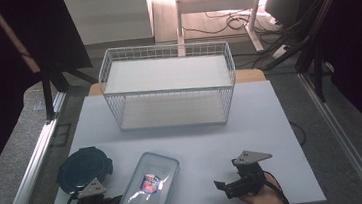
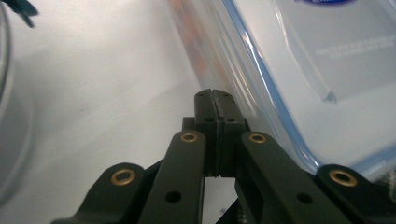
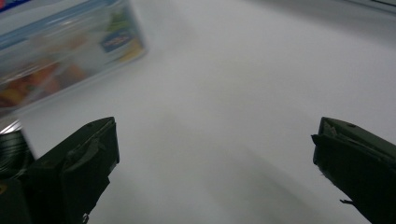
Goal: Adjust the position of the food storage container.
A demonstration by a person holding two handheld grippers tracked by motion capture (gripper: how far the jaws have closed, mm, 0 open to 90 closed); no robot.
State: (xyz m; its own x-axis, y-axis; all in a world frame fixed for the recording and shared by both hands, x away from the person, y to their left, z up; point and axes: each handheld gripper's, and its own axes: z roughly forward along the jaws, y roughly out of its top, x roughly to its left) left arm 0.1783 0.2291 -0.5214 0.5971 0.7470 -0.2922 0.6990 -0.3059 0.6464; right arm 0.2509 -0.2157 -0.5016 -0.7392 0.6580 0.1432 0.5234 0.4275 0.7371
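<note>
A clear rectangular food box with a blue-rimmed lid and a small label lies near the table's front edge. My left gripper is shut with nothing between its jaws, its tips right at the box's left side wall. In the left gripper view the closed tips sit against the clear box. My right gripper rests to the right of the box, apart from it, jaws open and empty. In the right gripper view the box lies far left beyond the open right gripper.
A round dark-lidded container sits at the front left, just behind my left hand. A white wire basket rack with two shelves stands at the back of the white table. Metal rails run along both table sides.
</note>
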